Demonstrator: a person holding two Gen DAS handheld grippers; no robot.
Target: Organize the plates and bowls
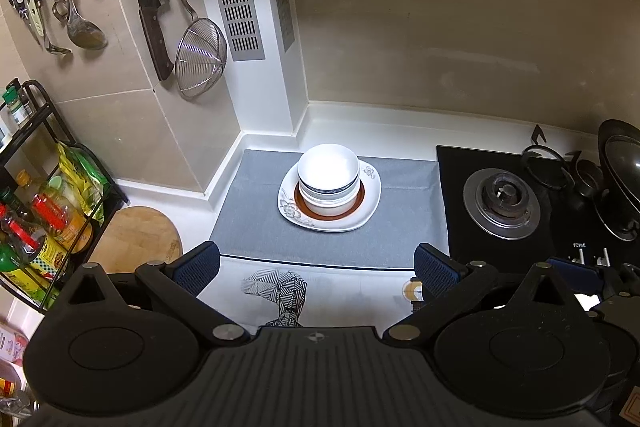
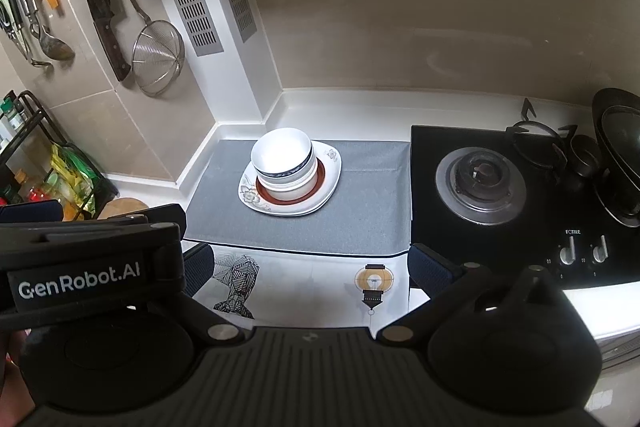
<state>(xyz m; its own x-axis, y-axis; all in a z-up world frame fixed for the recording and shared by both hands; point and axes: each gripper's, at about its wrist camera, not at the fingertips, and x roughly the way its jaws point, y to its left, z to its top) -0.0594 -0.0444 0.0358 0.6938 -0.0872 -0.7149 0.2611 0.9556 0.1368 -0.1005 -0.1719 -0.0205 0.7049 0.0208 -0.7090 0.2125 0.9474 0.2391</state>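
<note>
A stack of white bowls (image 1: pixel 328 175) sits on a red-rimmed plate, which sits on a white squarish flowered plate (image 1: pixel 370 205), all on a grey mat (image 1: pixel 248 223). The stack also shows in the right wrist view (image 2: pixel 282 159) on the flowered plate (image 2: pixel 328 179). My left gripper (image 1: pixel 316 267) is open and empty, held back from the stack over the mat's near part. My right gripper (image 2: pixel 308 267) is open and empty, also short of the stack. The left gripper's body fills the left edge of the right wrist view.
A gas hob (image 1: pixel 502 199) with a dark wok (image 1: pixel 620 183) lies right of the mat. Utensils, a cleaver and a strainer (image 1: pixel 200 57) hang on the left wall. A rack of bottles (image 1: pixel 40 203) and a round wooden board (image 1: pixel 138 235) stand at the left.
</note>
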